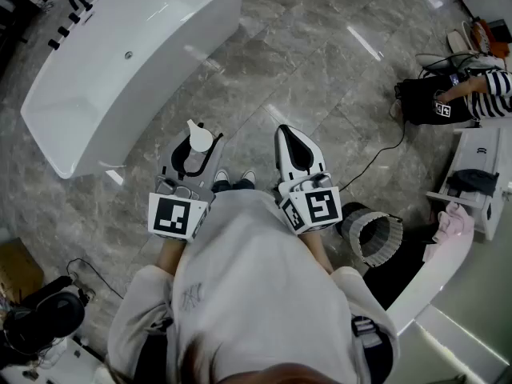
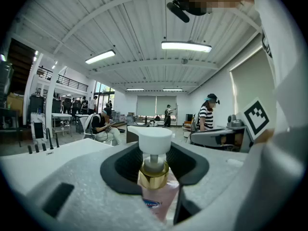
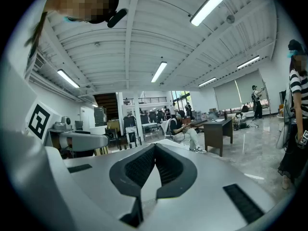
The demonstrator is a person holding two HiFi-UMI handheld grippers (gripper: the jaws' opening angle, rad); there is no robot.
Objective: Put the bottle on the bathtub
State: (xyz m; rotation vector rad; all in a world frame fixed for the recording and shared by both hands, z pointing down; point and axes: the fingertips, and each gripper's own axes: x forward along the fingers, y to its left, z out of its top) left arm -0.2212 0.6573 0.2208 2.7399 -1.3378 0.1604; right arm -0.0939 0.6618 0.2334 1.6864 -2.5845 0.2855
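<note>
Bathtub (image 1: 170, 72) lies ahead-left of us, its length slanting away from its near left end, nearer our left gripper (image 1: 192, 160), whose part-open jaws clamp the upright pink pump bottle (image 2: 155, 192); our right gripper (image 3: 153, 152) is closed, empty.

Lower body of the pump bottle (image 2: 158, 196) is hidden between the fingers (image 2: 120, 170) of the left gripper (image 2: 154, 150); the bathtub (image 1: 172, 70) is cropped by the top edge.

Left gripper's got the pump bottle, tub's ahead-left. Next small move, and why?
Probably swing the left gripper forward-left toward the bathtub rim. It is clamped on the upright bottle, but floor separates it from the tub. The right gripper is shut and empty.
</note>
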